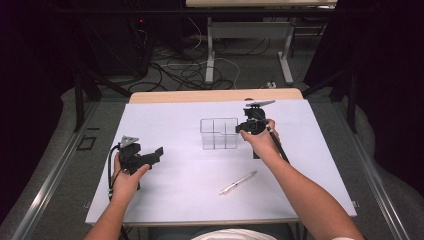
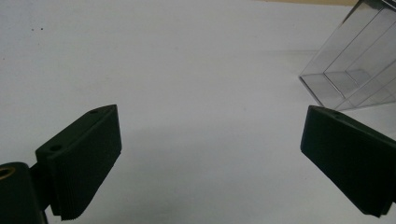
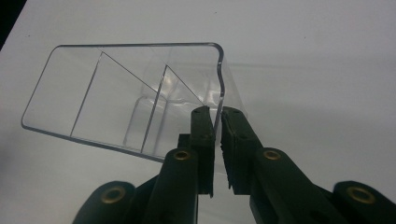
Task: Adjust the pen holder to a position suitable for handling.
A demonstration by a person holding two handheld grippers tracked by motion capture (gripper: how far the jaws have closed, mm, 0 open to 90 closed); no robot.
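- Your left claw (image 1: 159, 151) rests spread and empty on the near-left counter (image 1: 180, 185).
- The pen (image 1: 238, 182) lies loose at near centre, apart from both claws.
- The clear box (image 1: 218, 133) stands at centre; your right claw (image 3: 217, 122) pinches its right wall.
- Step in hand, I judge: steadying the box. Next, bring the left claw to the pen.

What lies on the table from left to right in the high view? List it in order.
Left hand-held gripper → clear divided organizer → right hand-held gripper, shut on the organizer's right wall. The pen lies nearer, overlapping that span.
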